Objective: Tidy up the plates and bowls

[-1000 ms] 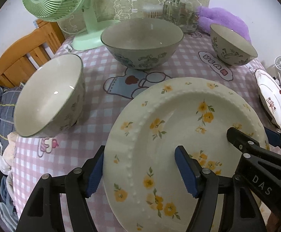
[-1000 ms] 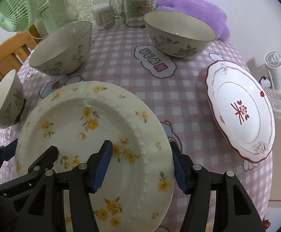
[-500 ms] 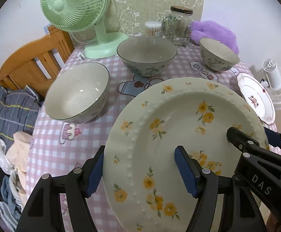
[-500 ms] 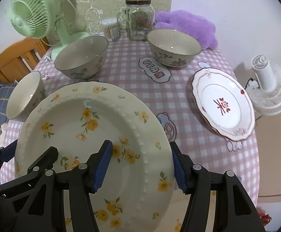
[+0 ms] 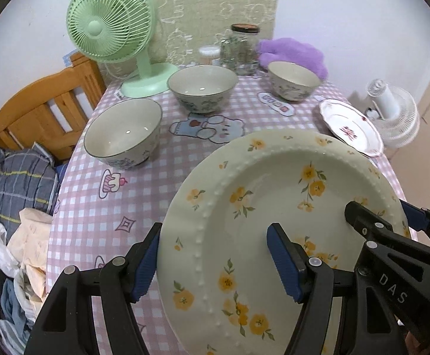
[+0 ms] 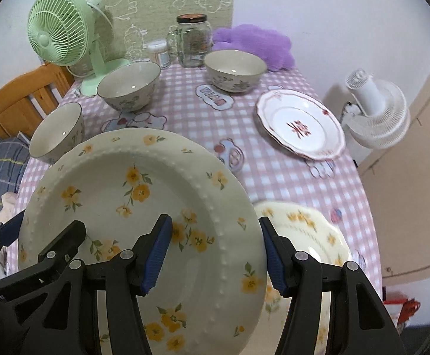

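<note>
Item: round cream ceramic plate with yellow flowers (image 5: 274,207), which I am holding above the pink checked tablecloth (image 5: 144,195). My left gripper (image 5: 215,261) and right gripper (image 6: 215,250) are each clamping its rim, one finger over, one under.

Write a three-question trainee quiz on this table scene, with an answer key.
1. True or false: both grippers grip the yellow-flowered plate.
2. How many bowls stand on the table?
3. Which stands nearest the red-patterned plate: A green fan, B white fan, C glass jar?

Key: 1 true, left gripper and right gripper each clamp its rim. 2 three. 3 B.
</note>
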`<state>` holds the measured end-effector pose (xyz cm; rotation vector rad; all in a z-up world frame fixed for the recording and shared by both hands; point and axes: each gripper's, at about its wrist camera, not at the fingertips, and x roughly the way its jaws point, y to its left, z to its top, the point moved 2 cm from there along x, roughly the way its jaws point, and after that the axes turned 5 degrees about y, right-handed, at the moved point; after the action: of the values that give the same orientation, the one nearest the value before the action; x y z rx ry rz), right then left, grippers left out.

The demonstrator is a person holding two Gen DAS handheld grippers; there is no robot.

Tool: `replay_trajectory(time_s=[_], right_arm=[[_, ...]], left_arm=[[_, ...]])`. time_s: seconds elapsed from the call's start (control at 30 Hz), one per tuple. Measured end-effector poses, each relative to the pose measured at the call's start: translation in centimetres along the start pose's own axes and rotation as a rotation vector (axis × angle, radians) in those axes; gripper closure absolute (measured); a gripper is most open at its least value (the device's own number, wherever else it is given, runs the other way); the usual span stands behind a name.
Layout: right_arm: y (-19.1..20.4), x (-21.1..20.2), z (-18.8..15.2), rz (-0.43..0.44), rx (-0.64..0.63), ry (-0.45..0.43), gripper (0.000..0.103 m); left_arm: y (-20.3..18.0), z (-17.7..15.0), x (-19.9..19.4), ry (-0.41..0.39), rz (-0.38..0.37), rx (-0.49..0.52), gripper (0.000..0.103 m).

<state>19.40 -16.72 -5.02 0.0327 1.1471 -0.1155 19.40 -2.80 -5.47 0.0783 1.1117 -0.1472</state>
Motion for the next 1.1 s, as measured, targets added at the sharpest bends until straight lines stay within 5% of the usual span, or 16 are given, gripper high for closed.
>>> replay_trajectory(time_s=[0.43,1.1], right_arm=[[-5.1,-2.8,-4.0,-0.034,0.07,-0.013,0.041],[-15.4,-2.1,-3.2,-0.012,0.005,-0.014,0.041]], left_arm=[[-5.1,-2.4,-2.7,-0.033,-0.036,0.067,0.033],[-15.0,-2.4,-2.3,-0.022,-0.026,-0.022,0.033]])
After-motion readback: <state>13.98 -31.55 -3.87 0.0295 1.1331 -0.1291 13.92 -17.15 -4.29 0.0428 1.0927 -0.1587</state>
